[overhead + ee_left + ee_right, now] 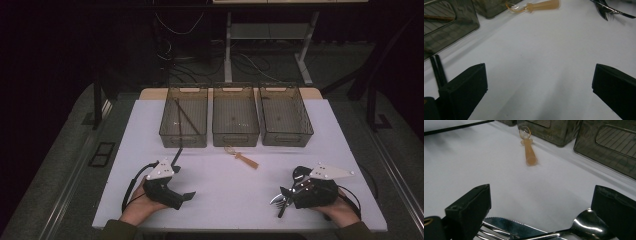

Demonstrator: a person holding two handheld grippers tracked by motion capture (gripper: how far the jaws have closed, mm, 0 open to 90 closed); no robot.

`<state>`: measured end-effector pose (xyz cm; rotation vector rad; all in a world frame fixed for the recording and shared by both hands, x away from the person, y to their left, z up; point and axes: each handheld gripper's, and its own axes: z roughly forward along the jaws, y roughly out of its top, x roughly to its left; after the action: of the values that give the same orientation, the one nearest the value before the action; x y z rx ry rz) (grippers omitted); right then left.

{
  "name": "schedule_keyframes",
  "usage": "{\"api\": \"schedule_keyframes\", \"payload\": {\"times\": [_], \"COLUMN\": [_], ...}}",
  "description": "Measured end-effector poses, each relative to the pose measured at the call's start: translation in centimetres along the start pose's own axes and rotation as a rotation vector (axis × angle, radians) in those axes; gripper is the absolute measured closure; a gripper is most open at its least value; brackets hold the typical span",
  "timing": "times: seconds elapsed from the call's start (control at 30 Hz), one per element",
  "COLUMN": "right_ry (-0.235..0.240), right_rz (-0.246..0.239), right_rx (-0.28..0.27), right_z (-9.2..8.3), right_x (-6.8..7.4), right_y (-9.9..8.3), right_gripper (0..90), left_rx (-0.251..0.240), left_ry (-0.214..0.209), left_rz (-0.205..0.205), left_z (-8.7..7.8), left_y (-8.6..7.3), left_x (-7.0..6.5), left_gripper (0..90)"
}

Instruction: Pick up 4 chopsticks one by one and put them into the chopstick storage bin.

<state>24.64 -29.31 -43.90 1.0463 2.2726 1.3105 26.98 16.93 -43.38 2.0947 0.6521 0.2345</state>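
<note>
White tabletop [225, 180] carries everything here. At the left, the left gripper [186, 196] rests near the front edge, its fingers spread wide and holding nothing. Three smoky plastic bins [235, 125] stand in a row at the back; an orange-handled spoon [243, 158] lies just before the middle one. At the right, the right gripper [281, 194] sits wide open over a metal spoon [584, 223], knife [511, 226] and fork [489, 231], gripping none.

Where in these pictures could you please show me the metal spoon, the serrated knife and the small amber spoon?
metal spoon [587, 225]: right gripper view, on its shiny bowl.
serrated knife [511, 226]: right gripper view, on its blade.
amber spoon [529, 151]: right gripper view, on its handle.
</note>
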Motion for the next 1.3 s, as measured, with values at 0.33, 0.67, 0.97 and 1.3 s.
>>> {"api": "schedule_keyframes", "payload": {"times": [0.33,0.67,0.97,1.3], "right_ry": [0.005,0.008,0.010,0.007], "right_rz": [-0.006,-0.012,-0.015,-0.028], "right_rx": [0.007,0.010,0.013,0.022], "right_z": [0.1,0.1,0.2,0.4], "right_x": [0.0,0.0,0.1,0.3], "right_y": [0.1,0.1,0.2,0.2], "right_gripper": [3.0,3.0,3.0,3.0], "left_rx": [-0.017,-0.004,0.029,0.067], "left_ry": [0.052,0.129,0.201,0.193], "left_rz": [-0.021,-0.039,-0.096,-0.135], "left_z": [-1.3,-2.7,-3.6,-3.8], "left_y": [-0.3,-0.9,-1.8,-2.8], "left_x": [1.2,2.8,4.3,5.2], "left_gripper": [0.0,9.2,33.3,65.6]}}
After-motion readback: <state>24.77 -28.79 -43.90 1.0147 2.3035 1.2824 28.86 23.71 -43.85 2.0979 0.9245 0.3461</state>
